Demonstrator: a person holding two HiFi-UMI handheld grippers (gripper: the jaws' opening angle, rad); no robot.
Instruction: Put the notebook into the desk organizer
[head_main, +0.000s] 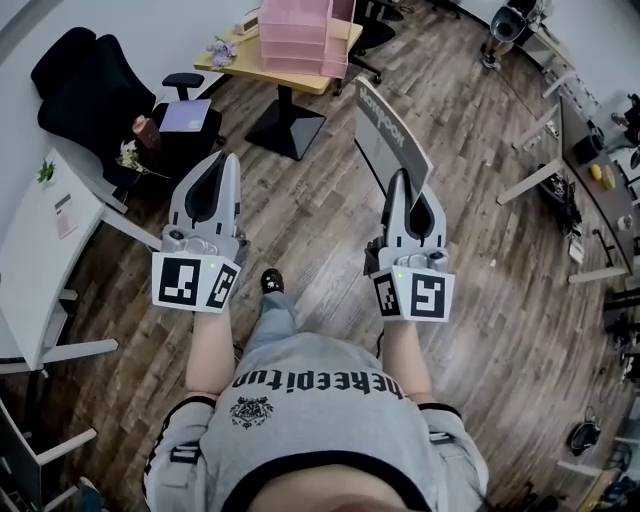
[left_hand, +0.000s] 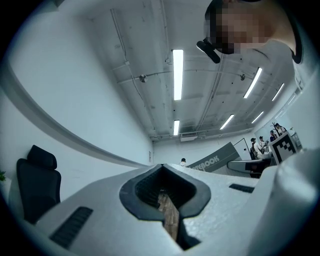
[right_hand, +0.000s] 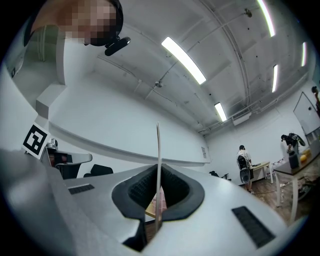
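In the head view my right gripper (head_main: 400, 180) is shut on the lower edge of a thin grey notebook (head_main: 388, 132), which stands upright above the wooden floor. The right gripper view shows the same notebook (right_hand: 158, 150) edge-on, pinched between the dark pads of my right gripper (right_hand: 159, 172). My left gripper (head_main: 222, 160) is level with it on the left, shut and holding nothing. In the left gripper view my left gripper (left_hand: 161, 169) shows only floor through its gap, with the notebook (left_hand: 214, 162) off to the right. The pink desk organizer (head_main: 295, 35) stands on a small wooden table (head_main: 238, 62) farther ahead.
A black office chair (head_main: 88, 90) with a purple item on its seat (head_main: 186, 116) stands ahead on the left. A white desk (head_main: 35, 250) runs along the left edge. More desks (head_main: 590, 170) line the right side. People stand in the far background of both gripper views.
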